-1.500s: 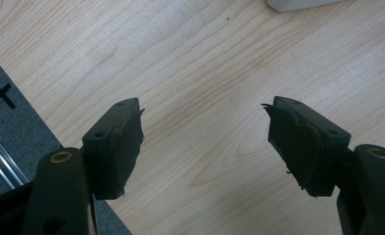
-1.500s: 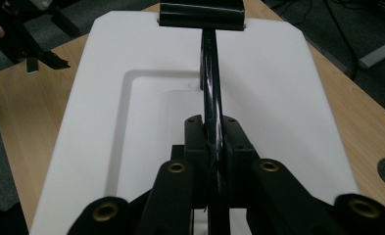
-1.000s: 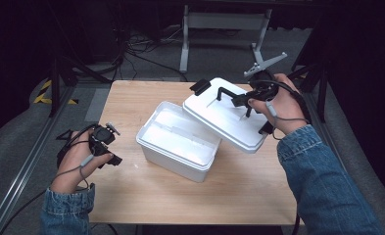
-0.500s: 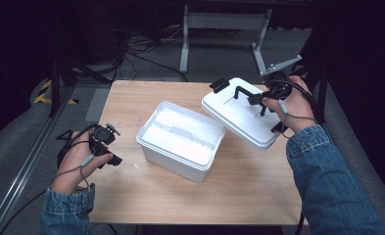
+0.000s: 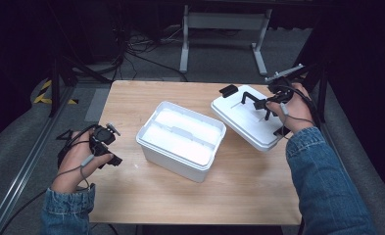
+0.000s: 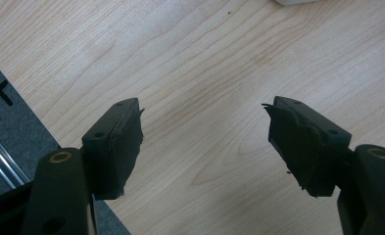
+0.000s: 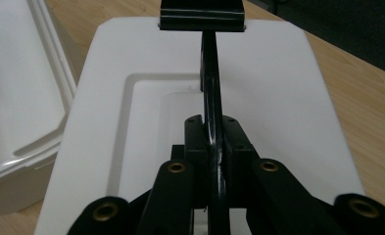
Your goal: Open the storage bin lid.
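Note:
A white plastic box [image 5: 180, 139] stands open in the middle of the wooden table [image 5: 146, 196]. Its white lid [image 5: 246, 122] lies to the right of the box, apart from it. The lid [image 7: 278, 98] has a black handle [image 7: 210, 98] and black end clips [image 5: 228, 90]. My right gripper [image 5: 264, 104] is shut on that handle [image 5: 251, 97], jaws pinching the thin bar [image 7: 214, 147]. My left gripper [image 5: 110, 157] sits near the table's left edge, left of the box. It [image 6: 204, 142] stands open over bare wood, nothing between its pads [image 6: 126, 132].
The box's rim [image 7: 38, 122] shows at the left of the right gripper view. Dark floor, cables and a grey metal stand [image 5: 224, 29] lie beyond the table's far edge. Bare wood spreads in front of the box.
My right gripper has carried the lid rightward, off the box's right side, to the table's right part. The left gripper has stayed put.

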A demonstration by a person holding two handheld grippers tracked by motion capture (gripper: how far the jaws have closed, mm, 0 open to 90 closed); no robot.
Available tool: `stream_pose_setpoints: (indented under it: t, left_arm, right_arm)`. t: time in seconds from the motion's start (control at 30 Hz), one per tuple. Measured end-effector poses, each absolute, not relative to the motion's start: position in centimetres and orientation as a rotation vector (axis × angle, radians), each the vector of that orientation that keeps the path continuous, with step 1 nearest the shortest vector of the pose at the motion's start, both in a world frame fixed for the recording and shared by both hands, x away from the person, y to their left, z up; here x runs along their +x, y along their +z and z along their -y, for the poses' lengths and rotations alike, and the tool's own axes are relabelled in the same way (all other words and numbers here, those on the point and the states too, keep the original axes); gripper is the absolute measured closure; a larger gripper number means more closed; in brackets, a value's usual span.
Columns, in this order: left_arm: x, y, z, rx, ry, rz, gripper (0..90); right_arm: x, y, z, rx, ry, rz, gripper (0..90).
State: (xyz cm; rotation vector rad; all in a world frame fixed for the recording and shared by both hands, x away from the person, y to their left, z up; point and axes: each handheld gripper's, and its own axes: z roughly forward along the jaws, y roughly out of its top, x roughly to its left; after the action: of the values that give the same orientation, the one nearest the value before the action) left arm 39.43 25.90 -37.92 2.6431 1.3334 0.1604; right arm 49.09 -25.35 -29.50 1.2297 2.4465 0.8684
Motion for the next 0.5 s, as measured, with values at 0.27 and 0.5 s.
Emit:
stream_pose_setpoints:
  t: [0.27, 0.5]
  left_arm:
    - [39.5, -37.9, -26.0, 2.642, 0.157, -1.335, 29.3]
    - [39.5, -38.0, -26.0, 2.633, 0.153, -1.341, 29.1]
  right_arm:
    - [50.1, -32.5, 26.2, 1.306, 0.860, -2.438, 84.6]
    - [50.6, -34.4, 26.8, 1.327, 0.862, -2.445, 84.6]
